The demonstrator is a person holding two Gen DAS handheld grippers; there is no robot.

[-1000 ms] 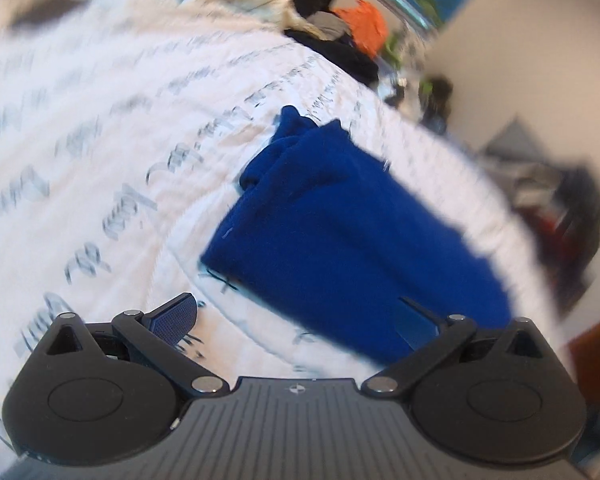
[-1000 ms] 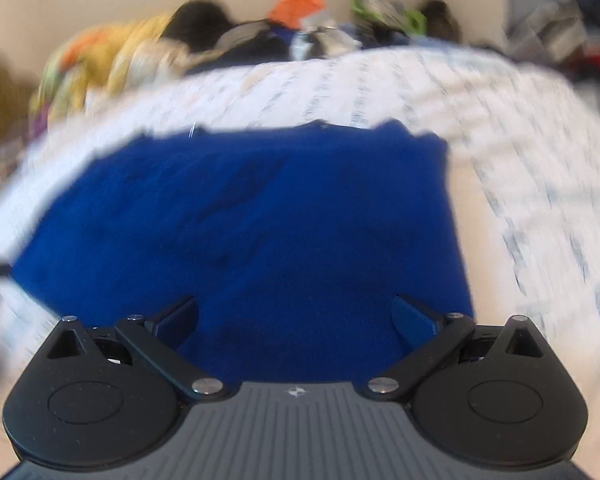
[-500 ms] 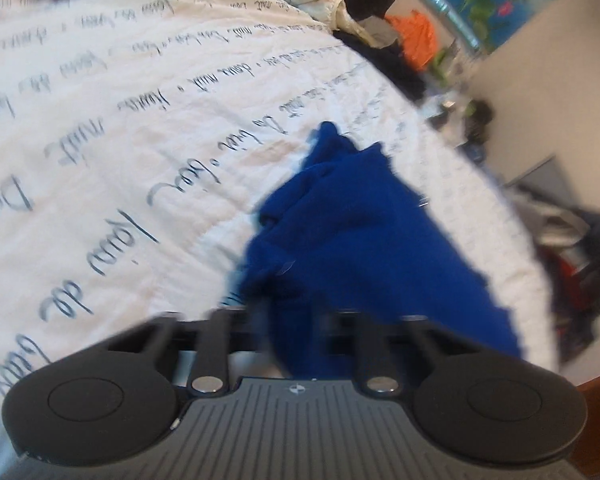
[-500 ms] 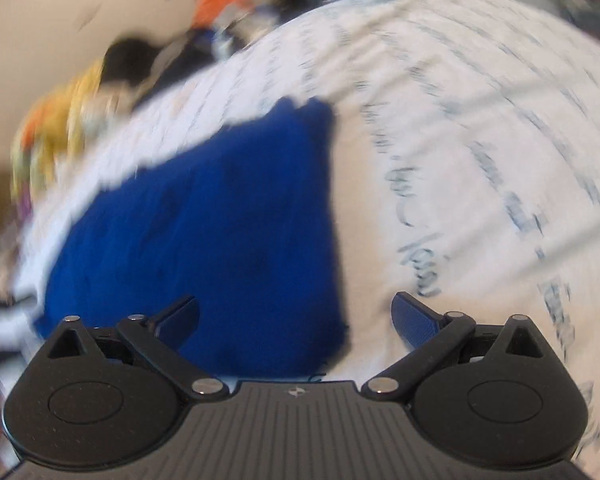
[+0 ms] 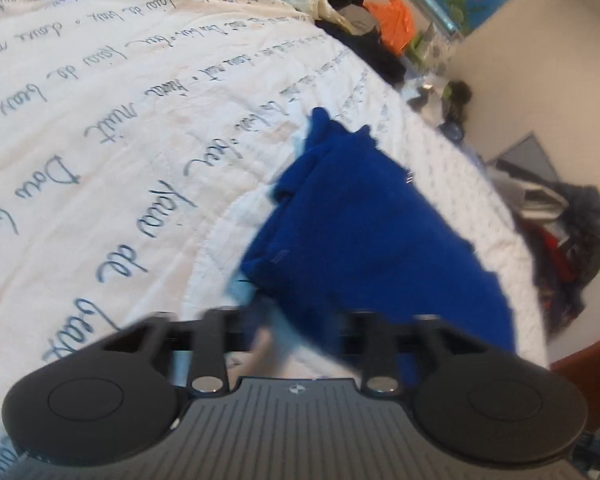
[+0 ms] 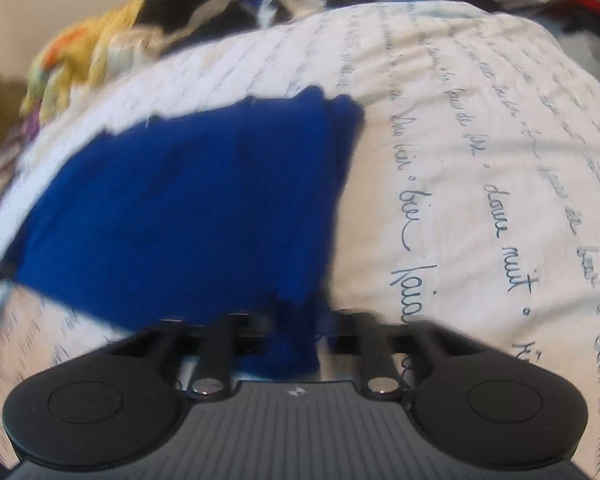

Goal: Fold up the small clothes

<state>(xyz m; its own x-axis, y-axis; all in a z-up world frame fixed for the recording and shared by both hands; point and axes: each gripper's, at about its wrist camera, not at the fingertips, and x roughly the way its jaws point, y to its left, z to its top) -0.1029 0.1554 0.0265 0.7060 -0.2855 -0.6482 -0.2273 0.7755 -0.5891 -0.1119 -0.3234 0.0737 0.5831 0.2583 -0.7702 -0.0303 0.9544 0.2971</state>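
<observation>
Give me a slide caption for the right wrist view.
Right gripper shut on the near corner of a royal-blue knitted garment lying on a white quilt with handwritten script.

White script-printed bed quilt (image 5: 148,128), blue garment (image 5: 364,248) on it
</observation>
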